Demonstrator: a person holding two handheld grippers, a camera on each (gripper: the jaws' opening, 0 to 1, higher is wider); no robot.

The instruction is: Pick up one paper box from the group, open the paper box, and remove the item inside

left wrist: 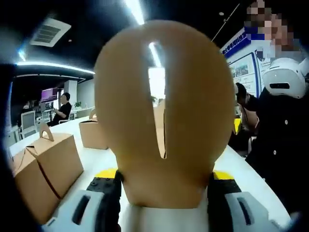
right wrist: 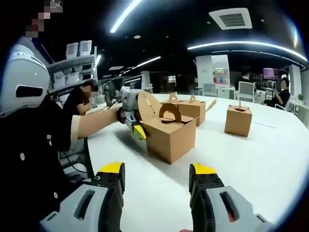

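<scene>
Left gripper (left wrist: 164, 186): in the left gripper view its 2 jaws rose at 6 o'clock, clenched on the rounded handle flap (left wrist: 161, 111) of a paper box, held right up against the lens.
Handle flap: tan card with a narrow vertical slit; it covered most of the middle of that view.
Held box (right wrist: 170, 129): in the right gripper view it stood on the white table (right wrist: 270, 159) just above centre, lid flaps up, the left gripper (right wrist: 131, 116) touching its flap at 9 o'clock of the box.
Right gripper (right wrist: 157, 186): jaws at 6 o'clock, spread apart and grasping nothing, near the held box but clear of it.
Other boxes: 1 small closed box (right wrist: 238, 120) at 2 o'clock, 1 more (right wrist: 189, 107) behind the held box; in the left gripper view 2 boxes (left wrist: 46, 169) at 8 o'clock.
Item inside: cannot tell.
Person: a sleeve (right wrist: 34, 140) at 9 o'clock.
</scene>
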